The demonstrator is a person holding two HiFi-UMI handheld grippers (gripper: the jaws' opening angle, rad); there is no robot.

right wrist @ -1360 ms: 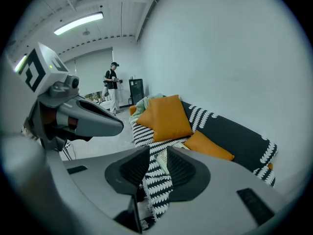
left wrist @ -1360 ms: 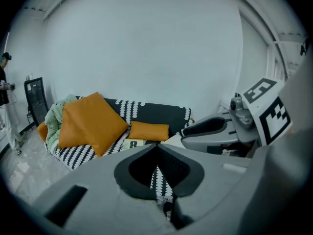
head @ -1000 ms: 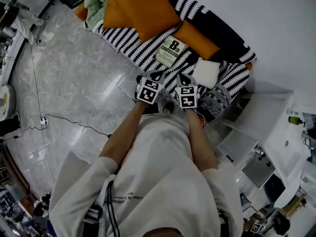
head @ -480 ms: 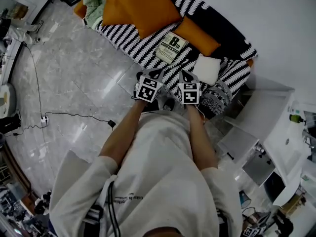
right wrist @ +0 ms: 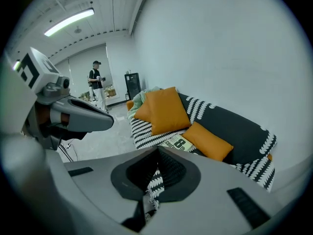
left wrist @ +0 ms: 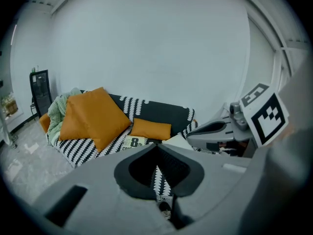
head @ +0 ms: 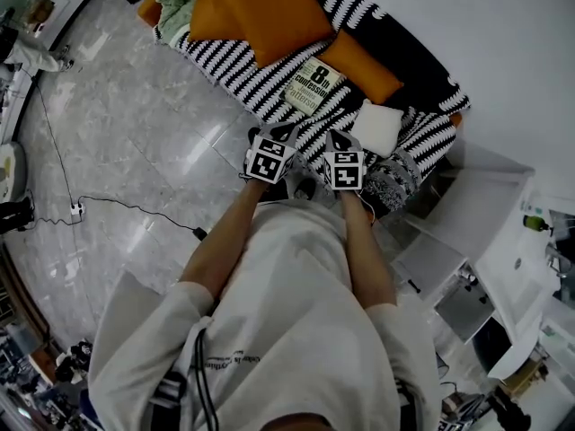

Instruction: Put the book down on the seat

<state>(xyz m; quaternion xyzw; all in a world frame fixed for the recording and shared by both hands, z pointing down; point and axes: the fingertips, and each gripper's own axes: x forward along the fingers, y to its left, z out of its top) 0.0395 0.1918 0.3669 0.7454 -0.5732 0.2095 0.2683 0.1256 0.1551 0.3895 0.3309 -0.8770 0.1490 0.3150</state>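
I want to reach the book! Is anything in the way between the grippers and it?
Nothing visible. The book lies on the striped seat, and only bare seat cover lies between it and the left gripper and right gripper.

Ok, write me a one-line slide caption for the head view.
Book on the striped sofa seat by an orange cushion; left hand-held gripper and right hand-held gripper shut, empty.
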